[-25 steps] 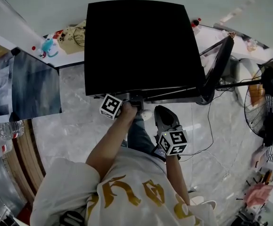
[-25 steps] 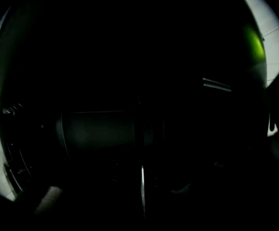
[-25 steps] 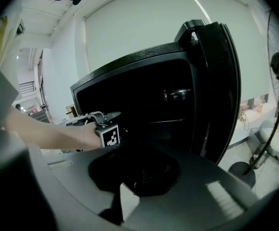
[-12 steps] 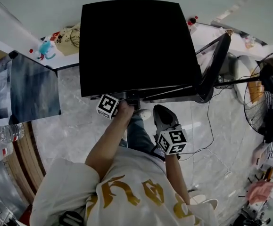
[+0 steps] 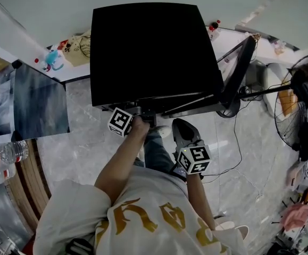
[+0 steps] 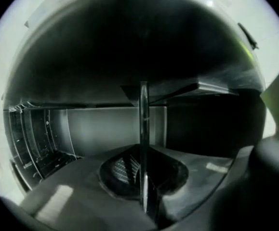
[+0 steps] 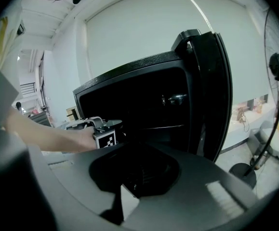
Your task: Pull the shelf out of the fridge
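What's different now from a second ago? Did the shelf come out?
Almost nothing has changed. The left gripper stays shut on the shelf at the front of the fridge, and the shelf hasn't visibly come out yet. The right gripper still hangs back, holding nothing, and the door stays open.

Bright, even room light, fridge (image 6: 105,129) interior dim, fisheye edges, dark vignette.

Black fridge (image 5: 148,52) standing on the floor, its door (image 5: 238,73) swung open to the right. A thin shelf (image 6: 143,124), seemingly glass, shows edge-on at the fridge's open front, clamped in the left gripper (image 6: 143,177).
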